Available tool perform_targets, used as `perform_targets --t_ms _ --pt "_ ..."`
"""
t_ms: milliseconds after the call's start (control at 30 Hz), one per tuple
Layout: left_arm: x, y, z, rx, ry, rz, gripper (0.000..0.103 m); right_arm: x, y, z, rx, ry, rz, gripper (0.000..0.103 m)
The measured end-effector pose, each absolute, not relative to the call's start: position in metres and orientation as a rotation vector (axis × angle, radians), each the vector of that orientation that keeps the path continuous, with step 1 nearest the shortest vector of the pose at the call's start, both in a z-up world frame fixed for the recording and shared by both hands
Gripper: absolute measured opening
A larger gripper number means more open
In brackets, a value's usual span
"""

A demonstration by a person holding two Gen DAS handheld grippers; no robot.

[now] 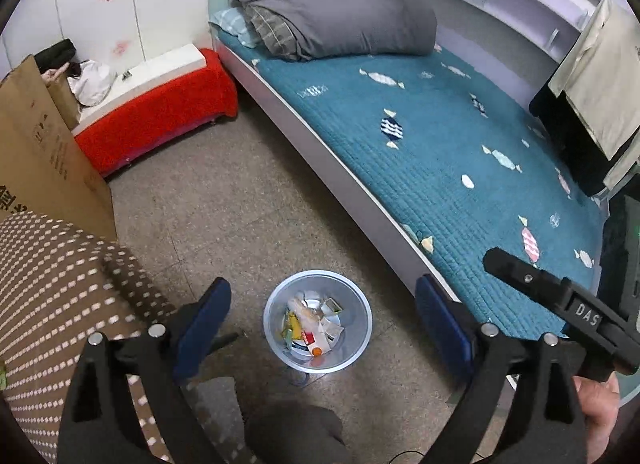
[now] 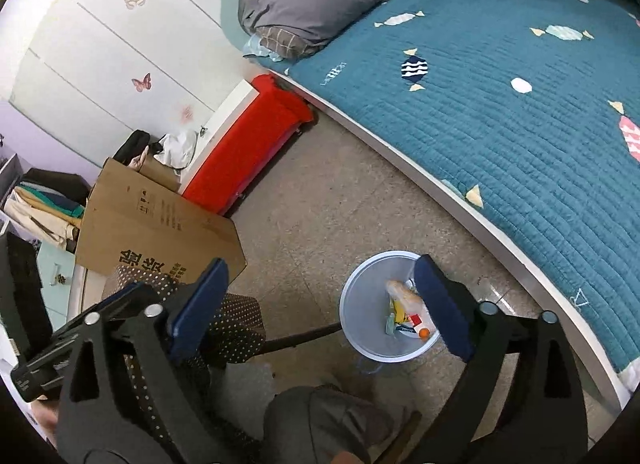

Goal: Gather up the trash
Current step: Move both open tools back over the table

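A pale blue waste bin stands on the floor beside the bed, holding wrappers, paper scraps and a bottle with an orange cap. It also shows in the right wrist view. My left gripper is open and empty, high above the bin. My right gripper is open and empty too, its right finger over the bin's rim in view. The right gripper's body shows at the right of the left wrist view.
A bed with a teal quilt and a folded grey duvet fills the right. A red-covered bench and a cardboard box stand at the left. A dotted brown chair seat is near left. My knee is below.
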State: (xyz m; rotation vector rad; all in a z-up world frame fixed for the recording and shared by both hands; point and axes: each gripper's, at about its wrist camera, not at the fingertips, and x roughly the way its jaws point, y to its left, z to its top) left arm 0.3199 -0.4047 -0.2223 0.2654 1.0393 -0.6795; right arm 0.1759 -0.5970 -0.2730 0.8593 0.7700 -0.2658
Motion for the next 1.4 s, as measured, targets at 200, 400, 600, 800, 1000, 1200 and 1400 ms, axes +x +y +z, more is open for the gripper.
perform_targets --t_ms 200,400,600,800,1000,1200,1400 --pt "0.304 -0.375 -0.194 0.233 0.987 -0.687 0.091 0.176 -0.574 -0.252 0.815 0.757 -0.254 0.097" --pt "0.282 -0.348 -0.163 0.219 0.911 -0.704 0.091 0.177 -0.554 -0.228 0.767 0.738 -0.224 0.097" --pt "0.265 -0.319 -0.141 0.204 0.855 -0.699 0.093 0.182 -0.523 -0.205 0.715 0.734 -0.182 0.097" --pt "0.253 -0.280 -0.123 0.171 0.814 -0.687 0.093 0.190 -0.486 -0.183 0.651 0.732 -0.129 0.097" --pt "0.248 -0.237 -0.113 0.128 0.785 -0.647 0.093 0.200 -0.443 -0.162 0.596 0.726 -0.072 0.097" --pt "0.244 -0.189 -0.107 0.100 0.756 -0.577 0.094 0.212 -0.402 -0.145 0.535 0.729 -0.015 0.097" --pt "0.243 -0.127 -0.100 0.056 0.712 -0.480 0.094 0.226 -0.355 -0.129 0.456 0.737 0.053 0.097"
